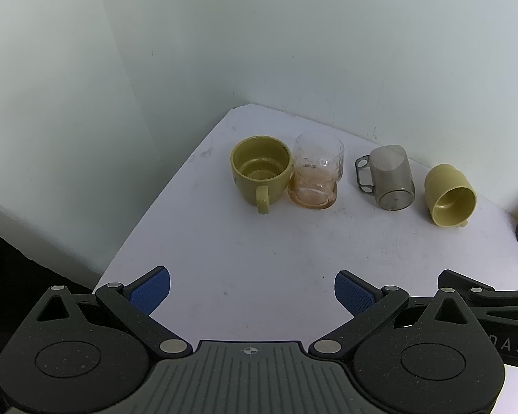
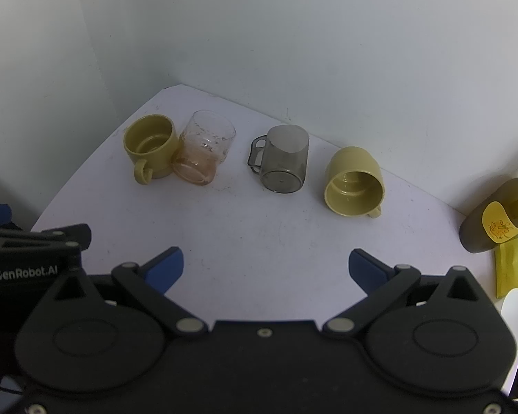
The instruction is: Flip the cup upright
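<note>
**Cups wait, nothing grasped**

Your left gripper (image 1: 252, 291) and right gripper (image 2: 266, 267) hang spread and empty. Right of the smoky grey cup (image 2: 284, 164), the yellow mug (image 2: 355, 181) lies on its side, needing flipping.

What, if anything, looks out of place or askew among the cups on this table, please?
Only the left yellow mug stands upright. The clear glass leans against it, with brownish residue inside. The grey cup looks tipped, and the right yellow mug lies on its side, mouth toward the camera.
</note>
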Tool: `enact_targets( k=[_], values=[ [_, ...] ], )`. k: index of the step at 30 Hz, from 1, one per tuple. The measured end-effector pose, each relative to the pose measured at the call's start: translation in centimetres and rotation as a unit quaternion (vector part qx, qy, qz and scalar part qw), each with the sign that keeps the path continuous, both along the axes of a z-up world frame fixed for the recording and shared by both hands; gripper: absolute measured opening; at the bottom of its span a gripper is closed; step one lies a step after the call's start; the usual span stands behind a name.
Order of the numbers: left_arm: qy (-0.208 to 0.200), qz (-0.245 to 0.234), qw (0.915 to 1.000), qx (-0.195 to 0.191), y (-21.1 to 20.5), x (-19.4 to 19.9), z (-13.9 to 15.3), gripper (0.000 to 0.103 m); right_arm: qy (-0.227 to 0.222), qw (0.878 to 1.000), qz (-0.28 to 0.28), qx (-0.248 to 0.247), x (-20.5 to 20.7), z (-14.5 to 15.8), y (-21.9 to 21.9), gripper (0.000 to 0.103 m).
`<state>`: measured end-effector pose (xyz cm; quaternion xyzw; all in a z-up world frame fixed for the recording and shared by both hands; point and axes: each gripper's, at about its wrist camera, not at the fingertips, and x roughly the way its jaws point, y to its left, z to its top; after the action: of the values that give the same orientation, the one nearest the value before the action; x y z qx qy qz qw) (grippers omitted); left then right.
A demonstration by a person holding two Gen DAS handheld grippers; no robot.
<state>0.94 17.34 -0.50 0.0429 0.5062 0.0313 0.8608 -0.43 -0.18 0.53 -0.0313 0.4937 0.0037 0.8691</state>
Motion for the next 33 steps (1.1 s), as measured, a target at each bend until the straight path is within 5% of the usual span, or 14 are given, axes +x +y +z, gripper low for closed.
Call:
enact_targets(
  k=[33],
  values=[
    [-0.006, 0.001, 0.9999, 0.008, 0.4, 0.2, 1.5, 0.103, 0.003, 1.000, -0.002, -0.002, 0.0, -0.1, -0.7, 0.103]
  ],
)
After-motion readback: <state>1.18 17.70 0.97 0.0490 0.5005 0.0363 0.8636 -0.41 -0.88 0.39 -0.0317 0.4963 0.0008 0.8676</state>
